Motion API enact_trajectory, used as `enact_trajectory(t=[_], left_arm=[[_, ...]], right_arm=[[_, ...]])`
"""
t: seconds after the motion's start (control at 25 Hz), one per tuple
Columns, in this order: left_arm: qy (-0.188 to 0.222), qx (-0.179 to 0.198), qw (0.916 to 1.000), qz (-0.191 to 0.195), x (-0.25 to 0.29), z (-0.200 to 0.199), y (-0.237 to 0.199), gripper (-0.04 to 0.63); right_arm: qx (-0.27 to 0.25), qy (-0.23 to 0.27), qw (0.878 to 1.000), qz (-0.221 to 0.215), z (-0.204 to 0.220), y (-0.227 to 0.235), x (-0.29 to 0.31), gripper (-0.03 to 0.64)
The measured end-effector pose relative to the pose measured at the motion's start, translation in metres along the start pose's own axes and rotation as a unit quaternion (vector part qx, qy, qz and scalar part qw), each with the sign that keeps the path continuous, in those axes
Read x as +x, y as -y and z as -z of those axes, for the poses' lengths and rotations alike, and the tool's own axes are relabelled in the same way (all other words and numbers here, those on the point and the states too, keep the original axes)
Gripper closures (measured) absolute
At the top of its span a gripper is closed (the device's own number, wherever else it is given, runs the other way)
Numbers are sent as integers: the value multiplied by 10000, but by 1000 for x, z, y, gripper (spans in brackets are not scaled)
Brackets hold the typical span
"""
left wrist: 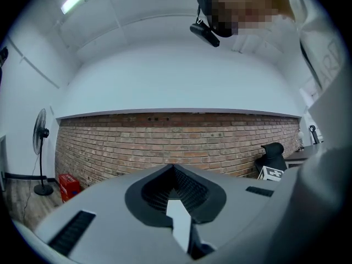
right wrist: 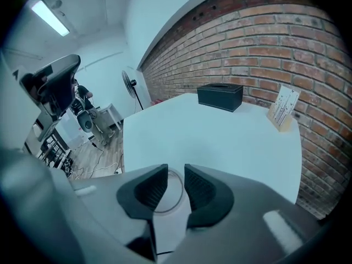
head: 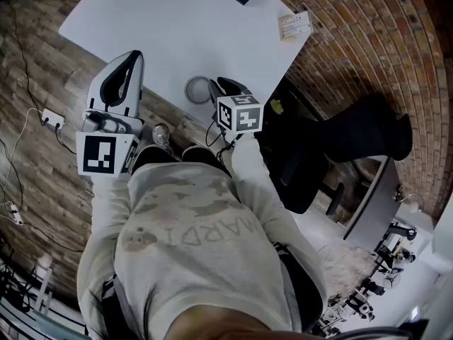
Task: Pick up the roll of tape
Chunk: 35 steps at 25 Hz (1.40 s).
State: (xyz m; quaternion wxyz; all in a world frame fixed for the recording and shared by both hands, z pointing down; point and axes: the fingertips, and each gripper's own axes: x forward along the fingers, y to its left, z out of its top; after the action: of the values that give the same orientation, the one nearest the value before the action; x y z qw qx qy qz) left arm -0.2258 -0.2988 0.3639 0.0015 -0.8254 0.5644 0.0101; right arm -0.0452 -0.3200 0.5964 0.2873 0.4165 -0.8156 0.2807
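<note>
The roll of tape (head: 198,89) lies flat on the white surface (head: 177,27) near its edge. It shows between the right gripper's (right wrist: 175,175) parted fingers, not clamped. The left gripper (left wrist: 175,169) hangs beside the surface, fingers together.

A smooth, matt white surface (head: 177,34) carries the roll of tape (head: 199,89), a thin greyish ring that looks translucent. The left tongs (left wrist: 175,172) and right tongs (right wrist: 176,175) are matt grey plastic with dark ribbed pads (right wrist: 149,188). The brick wall (right wrist: 264,43) is rough, the wood-plank floor (head: 42,69) is worn, and the sweatshirt (head: 191,232) is soft cloth.
</note>
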Motion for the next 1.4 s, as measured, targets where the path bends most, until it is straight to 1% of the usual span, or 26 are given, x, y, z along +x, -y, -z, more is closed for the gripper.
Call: enact_trajectory(t=[0.2, 0.44, 0.84, 1.04, 1.16, 1.28, 1.4], left_arm=[[-64, -43, 10000, 56, 8, 6, -10, 589], [-118, -76, 9999, 92, 14, 12, -22, 589], [-194, -127, 9997, 105, 18, 19, -35, 589], [-207, -157, 9996, 100, 21, 21, -37, 589], [-203, -150, 9996, 136, 22, 20, -35, 589], [-195, -134, 9996, 153, 21, 18, -33, 589], [-200, -119, 9996, 161, 19, 17, -30, 589]], right_arm=[[83, -354, 9993, 60, 16, 5, 18, 488], [119, -632, 9975, 277, 31, 13, 35, 487], [-58, -986, 9933, 599, 47, 19, 55, 489], [-155, -1004, 9925, 675, 47, 18, 55, 502], [-162, -976, 9928, 671, 47, 16, 55, 552], [-179, -930, 9927, 748, 46, 14, 55, 558], [-43, -729, 9941, 800, 42, 14, 50, 560]])
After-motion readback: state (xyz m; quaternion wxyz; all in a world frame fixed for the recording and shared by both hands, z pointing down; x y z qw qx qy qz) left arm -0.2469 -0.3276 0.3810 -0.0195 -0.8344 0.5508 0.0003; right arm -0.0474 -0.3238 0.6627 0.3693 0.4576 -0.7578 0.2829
